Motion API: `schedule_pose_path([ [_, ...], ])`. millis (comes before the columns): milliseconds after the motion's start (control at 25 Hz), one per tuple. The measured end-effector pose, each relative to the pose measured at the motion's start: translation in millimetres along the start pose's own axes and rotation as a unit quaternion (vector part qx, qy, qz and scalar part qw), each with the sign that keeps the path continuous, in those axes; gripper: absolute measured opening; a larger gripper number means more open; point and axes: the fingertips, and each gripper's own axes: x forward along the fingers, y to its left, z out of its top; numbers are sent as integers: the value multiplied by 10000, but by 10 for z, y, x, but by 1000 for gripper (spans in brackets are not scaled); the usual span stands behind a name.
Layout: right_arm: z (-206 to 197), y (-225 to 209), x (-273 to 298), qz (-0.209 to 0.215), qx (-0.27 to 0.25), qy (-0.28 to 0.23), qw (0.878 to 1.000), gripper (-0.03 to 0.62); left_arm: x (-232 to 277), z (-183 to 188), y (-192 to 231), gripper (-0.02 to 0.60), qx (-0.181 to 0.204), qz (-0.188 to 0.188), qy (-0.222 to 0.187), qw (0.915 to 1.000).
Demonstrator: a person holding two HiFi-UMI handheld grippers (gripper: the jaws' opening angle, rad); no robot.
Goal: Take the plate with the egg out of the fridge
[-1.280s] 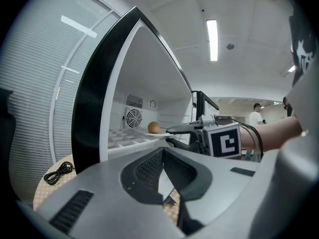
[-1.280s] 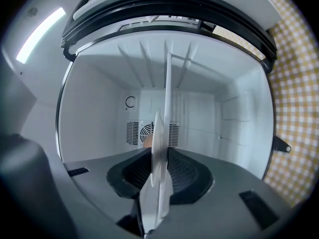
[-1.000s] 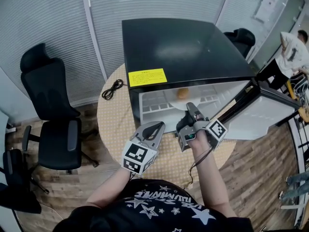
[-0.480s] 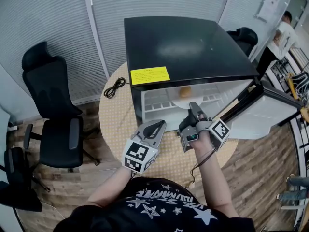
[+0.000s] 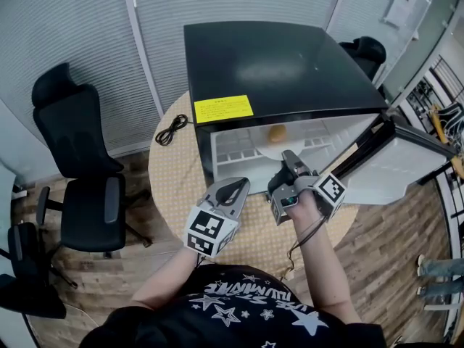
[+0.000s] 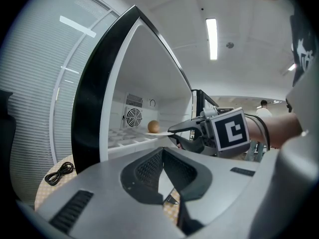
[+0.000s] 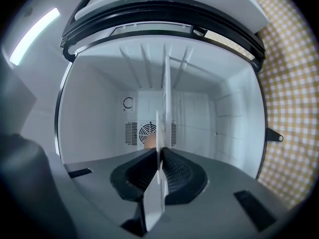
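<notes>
In fridge (image 5: pixel 275 64): plate (image 5: pixel 268 151) w/ egg (image 5: pixel 276 132). Thin, stiff, slick; egg loose, I'd keep level. My right tool (image 5: pixel 288 158) just closed, pinching near rim; left tool (image 5: pixel 235 188) pressed together, empty.

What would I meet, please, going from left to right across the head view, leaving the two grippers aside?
black office chair → black cable → yellow label → egg → fridge door
</notes>
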Motion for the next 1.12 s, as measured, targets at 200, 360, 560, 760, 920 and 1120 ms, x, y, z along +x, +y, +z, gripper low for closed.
schedule_pose_path([
  [200,-59,30,-115,102,192,-50,9998,46,-49,12,-38,8,17,4,-35,10000],
  [360,-60,59,-239,211,235,-87,9995,46,-95,5,-90,8,40,16,-34,10000],
  [560,-92,114,-448,341,216,-72,9992,46,-189,3,-167,8,64,73,-42,9999],
  [760,-169,195,-715,497,246,-29,9985,46,-302,0,-292,8,75,134,-50,9999],
  [920,-208,256,-948,589,89,9,9982,46,-391,13,-426,8,106,171,-81,9998],
  [1120,-263,183,-1339,554,75,-8,9984,46,-546,-11,-616,8,93,265,-96,9996],
])
